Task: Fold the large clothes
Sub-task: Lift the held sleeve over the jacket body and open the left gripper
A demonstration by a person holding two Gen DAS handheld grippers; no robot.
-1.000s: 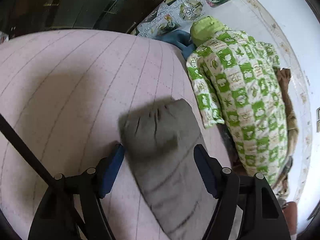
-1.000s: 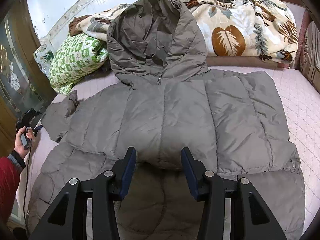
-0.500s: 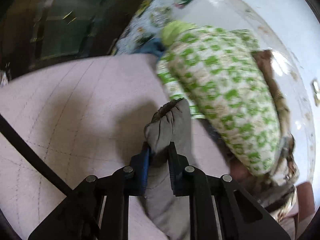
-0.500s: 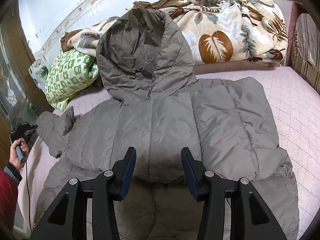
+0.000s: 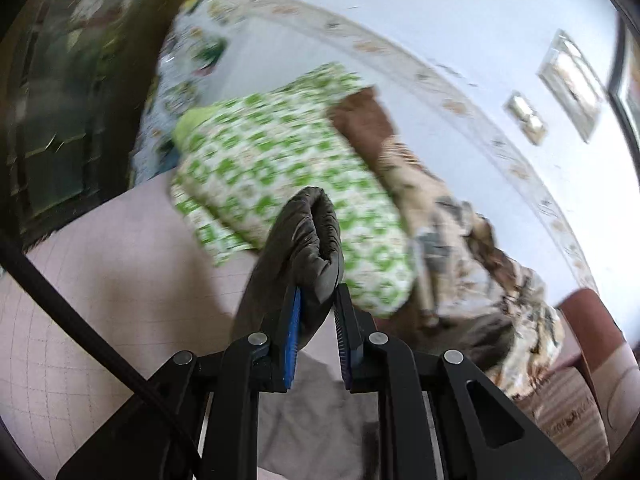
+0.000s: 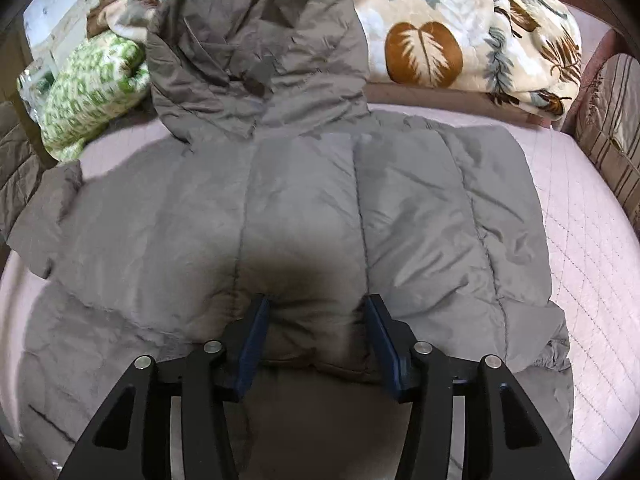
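Left gripper (image 5: 316,304), open 1 s ago, now clamps grey quilted sleeve cuff (image 5: 312,236), lifted toward 12 o'clock for folding; right gripper (image 6: 316,300) open.

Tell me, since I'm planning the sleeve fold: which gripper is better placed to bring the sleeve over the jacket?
Left. The left gripper is already shut on the sleeve cuff, lifted off the bed. The right gripper is open, pressing on the jacket body, likely only steadying it.
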